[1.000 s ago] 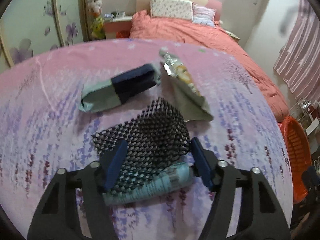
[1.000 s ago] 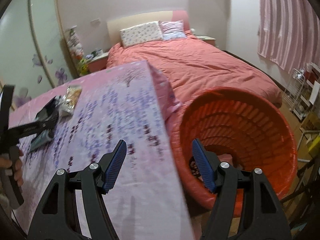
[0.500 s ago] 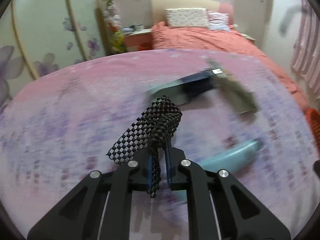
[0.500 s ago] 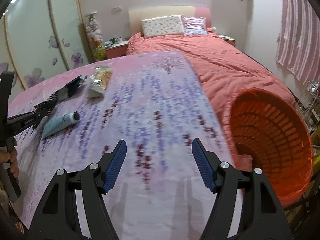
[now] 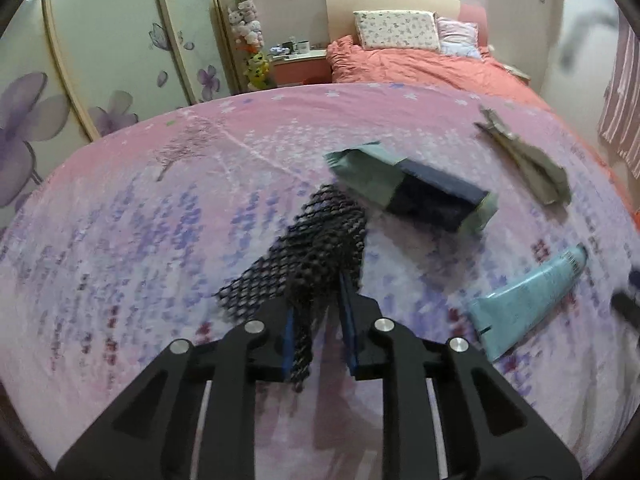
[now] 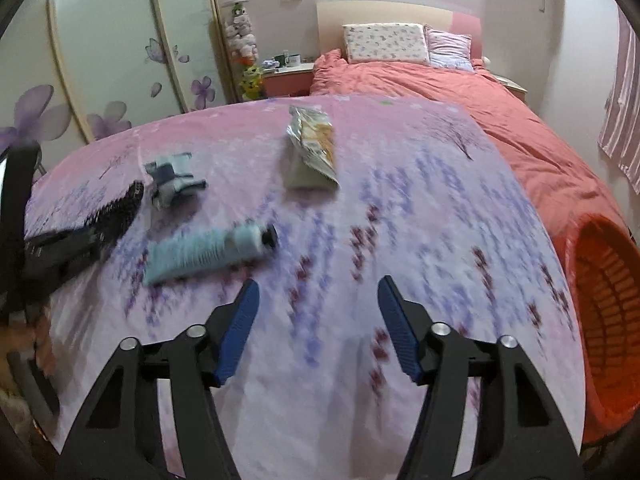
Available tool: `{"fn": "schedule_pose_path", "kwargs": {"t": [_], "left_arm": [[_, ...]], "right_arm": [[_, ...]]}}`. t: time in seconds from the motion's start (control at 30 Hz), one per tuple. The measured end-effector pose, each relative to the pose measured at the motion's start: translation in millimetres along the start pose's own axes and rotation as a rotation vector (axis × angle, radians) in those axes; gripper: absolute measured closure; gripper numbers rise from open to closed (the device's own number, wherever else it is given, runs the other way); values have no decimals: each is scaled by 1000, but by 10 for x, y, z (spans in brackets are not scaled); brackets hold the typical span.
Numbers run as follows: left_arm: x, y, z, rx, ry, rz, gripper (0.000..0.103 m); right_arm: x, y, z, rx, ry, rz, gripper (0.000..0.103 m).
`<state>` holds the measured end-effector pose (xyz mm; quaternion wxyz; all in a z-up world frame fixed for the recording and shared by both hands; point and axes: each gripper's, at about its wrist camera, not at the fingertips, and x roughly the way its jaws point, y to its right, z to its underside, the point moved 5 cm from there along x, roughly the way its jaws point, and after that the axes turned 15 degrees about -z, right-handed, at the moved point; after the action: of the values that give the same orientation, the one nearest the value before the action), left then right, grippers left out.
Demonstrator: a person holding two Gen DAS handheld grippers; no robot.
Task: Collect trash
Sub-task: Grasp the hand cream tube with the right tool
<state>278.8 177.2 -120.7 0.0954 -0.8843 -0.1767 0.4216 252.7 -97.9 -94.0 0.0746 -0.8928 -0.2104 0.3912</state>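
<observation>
We've got the black foam mesh netting (image 5: 316, 248) bunched between the blue pads of the left gripper (image 5: 318, 316), but its jaws are opening and only a thin strand sits between them, so the netting could slip out & drop back on the pink flowered tablecloth (image 5: 132, 240) before it gets to the orange plastic basket (image 6: 604, 312) off the table's right edge. The right gripper (image 6: 318, 312) is empty w/ jaws apart and closing, near the pale blue squeeze tube (image 6: 208, 252); closing too early grabs cloth, not tube

tube (image 6: 208, 250) on table (image 6: 400, 208), basket (image 6: 604, 312) right
</observation>
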Motion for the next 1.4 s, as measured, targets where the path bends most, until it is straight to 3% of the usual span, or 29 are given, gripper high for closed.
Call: {"fn": "schedule_pose_path", "kwargs": {"t": [0.2, 0.4, 0.53, 0.63, 0.67, 0.8, 1.0, 1.07, 1.17, 1.4], "left_arm": [[51, -135, 45, -42, -24, 33, 82], [40, -117, 48, -43, -26, 38, 82], [58, -133, 64, -49, -27, 51, 81], [59, -133, 64, -48, -27, 52, 81], [59, -138, 67, -49, -27, 52, 81], [70, -139, 68, -52, -28, 56, 81], [69, -132, 82, -55, -28, 60, 81], [67, -126, 81, -55, -29, 60, 81], [68, -130, 81, -54, -28, 59, 81], [65, -127, 81, -55, -29, 59, 81]], "right_arm": [[313, 30, -325, 25, -14, 21, 53], [389, 15, -225, -25, -99, 42, 55], [140, -77, 12, -42, -141, -48, 55], [37, -111, 68, -41, -125, -77, 55], [-24, -180, 84, -23, -102, -136, 55], [49, -326, 95, -34, -114, -196, 53], [222, -687, 215, -153, -182, -258, 46], [262, -748, 280, -199, -203, -239, 51], [284, -750, 357, -238, -205, -188, 74], [125, -155, 246, -45, -110, -12, 75]]}}
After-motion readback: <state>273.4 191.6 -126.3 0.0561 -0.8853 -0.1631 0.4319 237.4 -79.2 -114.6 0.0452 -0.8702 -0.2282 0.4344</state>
